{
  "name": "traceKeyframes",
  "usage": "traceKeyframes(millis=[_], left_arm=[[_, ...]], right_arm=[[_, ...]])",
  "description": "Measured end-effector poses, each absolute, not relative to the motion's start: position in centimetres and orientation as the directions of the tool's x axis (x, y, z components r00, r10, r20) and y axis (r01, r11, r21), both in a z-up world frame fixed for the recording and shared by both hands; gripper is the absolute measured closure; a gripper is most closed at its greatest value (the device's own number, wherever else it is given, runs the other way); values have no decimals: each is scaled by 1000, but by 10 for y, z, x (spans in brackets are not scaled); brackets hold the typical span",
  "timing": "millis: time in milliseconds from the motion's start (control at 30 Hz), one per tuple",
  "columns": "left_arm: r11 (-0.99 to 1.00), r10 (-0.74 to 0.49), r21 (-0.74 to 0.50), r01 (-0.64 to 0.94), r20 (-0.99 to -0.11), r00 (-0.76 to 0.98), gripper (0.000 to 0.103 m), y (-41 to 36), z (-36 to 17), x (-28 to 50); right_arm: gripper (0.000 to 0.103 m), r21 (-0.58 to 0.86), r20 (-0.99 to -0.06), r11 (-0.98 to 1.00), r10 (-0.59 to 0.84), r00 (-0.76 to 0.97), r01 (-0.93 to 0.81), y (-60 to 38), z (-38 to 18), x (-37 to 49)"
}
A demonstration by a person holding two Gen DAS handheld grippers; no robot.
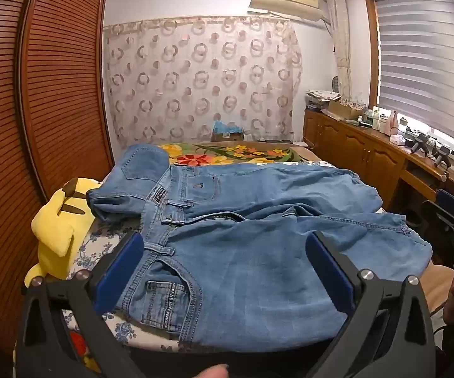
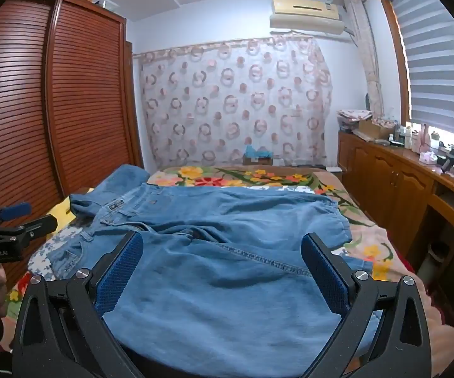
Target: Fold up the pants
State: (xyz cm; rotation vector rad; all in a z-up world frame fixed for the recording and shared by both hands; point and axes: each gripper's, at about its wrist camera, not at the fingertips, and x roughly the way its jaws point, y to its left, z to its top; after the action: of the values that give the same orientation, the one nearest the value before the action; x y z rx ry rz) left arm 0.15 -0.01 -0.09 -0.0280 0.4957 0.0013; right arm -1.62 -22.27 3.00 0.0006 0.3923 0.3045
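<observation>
The bed (image 1: pixel 101 236) carries my jeans (image 1: pixel 242 252), spread flat, waistband toward the wardrobe (image 1: pixel 53 94). My left hand-held gripper (image 1: pixel 224 271) hovers wide open over the waist, my right hand-held gripper (image 2: pixel 224 271) wide open over the legs.

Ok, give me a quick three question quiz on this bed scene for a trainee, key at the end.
1. True or false: the blue denim jeans are already folded in half.
2. What lies left of the waistband: A yellow plush toy, B white pillow, C grey towel?
3. Are the left gripper and right gripper open or shut?

Key: 1 false, the jeans are spread on the floral bedspread. 2 A. 3 both open, holding nothing.
</observation>
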Motion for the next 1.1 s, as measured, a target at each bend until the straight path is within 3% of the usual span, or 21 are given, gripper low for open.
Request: traceKeyframes(millis=[1100], left_arm=[[1000,0,-20,-10,-464,886,0,-3,0,2]], right_arm=[[1,66,-383,955,291,877,-288,-222,29,-16]])
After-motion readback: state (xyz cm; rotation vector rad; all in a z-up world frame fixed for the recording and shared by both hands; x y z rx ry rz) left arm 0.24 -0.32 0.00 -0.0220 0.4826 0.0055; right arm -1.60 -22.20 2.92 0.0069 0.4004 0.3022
